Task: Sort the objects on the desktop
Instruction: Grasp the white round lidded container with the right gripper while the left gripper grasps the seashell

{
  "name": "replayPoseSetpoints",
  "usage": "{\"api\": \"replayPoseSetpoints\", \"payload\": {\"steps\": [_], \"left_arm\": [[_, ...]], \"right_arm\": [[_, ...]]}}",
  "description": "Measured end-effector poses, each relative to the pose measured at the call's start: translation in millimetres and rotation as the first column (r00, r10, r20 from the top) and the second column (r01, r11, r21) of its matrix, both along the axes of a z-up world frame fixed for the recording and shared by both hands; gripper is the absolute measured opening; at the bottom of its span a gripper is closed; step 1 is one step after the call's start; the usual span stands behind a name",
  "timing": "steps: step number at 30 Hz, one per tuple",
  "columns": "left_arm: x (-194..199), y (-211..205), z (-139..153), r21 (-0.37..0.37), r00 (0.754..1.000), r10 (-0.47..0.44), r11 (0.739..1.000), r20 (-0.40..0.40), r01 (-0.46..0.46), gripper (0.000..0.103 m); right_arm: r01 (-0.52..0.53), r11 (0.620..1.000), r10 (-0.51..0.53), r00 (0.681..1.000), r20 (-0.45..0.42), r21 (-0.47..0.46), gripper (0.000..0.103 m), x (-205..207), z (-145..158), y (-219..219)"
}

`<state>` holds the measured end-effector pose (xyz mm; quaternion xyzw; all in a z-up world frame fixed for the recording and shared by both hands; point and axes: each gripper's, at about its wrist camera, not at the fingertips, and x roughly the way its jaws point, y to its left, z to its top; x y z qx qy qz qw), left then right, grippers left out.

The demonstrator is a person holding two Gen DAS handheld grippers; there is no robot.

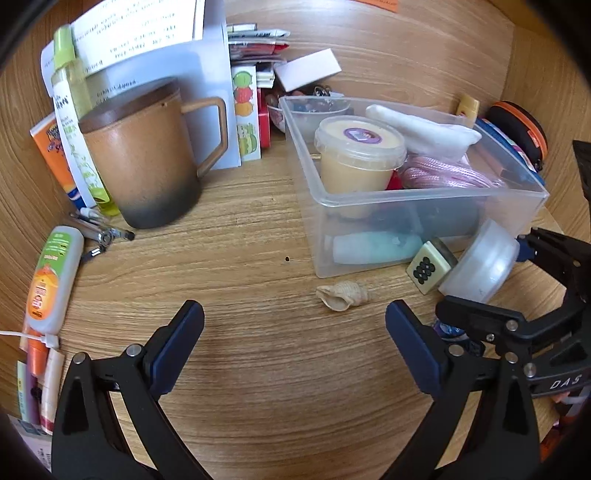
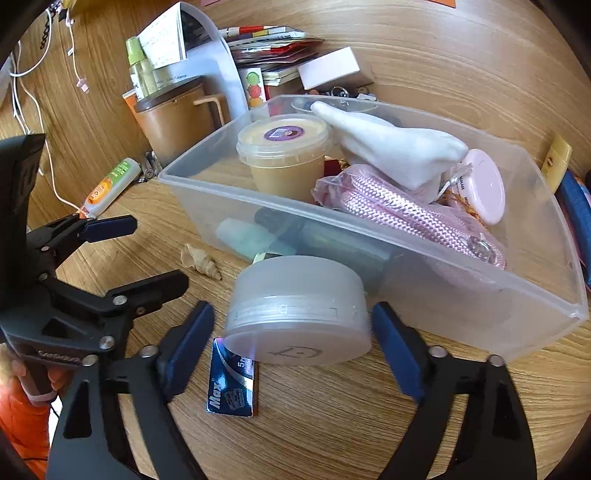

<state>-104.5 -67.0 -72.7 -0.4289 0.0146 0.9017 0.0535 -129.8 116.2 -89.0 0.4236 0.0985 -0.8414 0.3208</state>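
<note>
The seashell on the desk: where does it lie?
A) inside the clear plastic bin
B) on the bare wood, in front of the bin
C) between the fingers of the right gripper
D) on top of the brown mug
B: the seashell rests on the wooden desk, just outside the front wall of the clear bin.

A home desk; a wooden bench (image 1: 258, 229) crowded with a mug (image 1: 147, 162), papers (image 1: 147, 33), lotion tubes (image 1: 51, 273), pens (image 1: 99, 230).
</note>
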Motion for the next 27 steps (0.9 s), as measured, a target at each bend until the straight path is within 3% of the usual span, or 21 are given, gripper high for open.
{"api": "replayPoseSetpoints", "payload": {"steps": [2,8,15,18,20,27], "left_arm": [[-1.2,1.1,-1.4,0.0,1.0,0.005,1.0,0.001,-0.005,0.1],[-3.8,9.5,-5.0,-0.005,1.0,0.006,1.0,0.006,-0.006,0.1],[-9.1,22.6,-6.7,-0.008,1.0,0.016,1.0,0.009,-0.016,0.1],[-12.2,28.4,-7.9,-0.011,0.999,0.03,0.999,0.014,-0.03,0.091],[-16.5,30.9,-11.2,-0.004,0.999,0.037,0.999,0.038,-0.037,0.078],[-16.9,33.9,-10.8,-0.022,0.996,0.083,0.996,0.027,-0.083,0.068]], "right_arm": [[-0.003,1.0,0.003,1.0,0.008,0.003,0.062,-1.6,-1.1,-1.0],[0.0,1.0,0.001,1.0,0.02,-0.029,0.062,-1.5,0.3,9.3],[0.031,0.998,-0.034,0.998,-0.049,-0.063,0.062,4.1,14.8,39.7],[0.034,0.996,-0.039,0.998,-0.057,-0.081,0.062,4.7,18.8,50.6],[0.033,0.995,-0.038,0.998,-0.057,-0.092,0.062,4.6,20.0,55.4],[0.007,0.992,-0.015,0.998,-0.065,-0.125,0.062,7.0,23.3,63.7]]}}
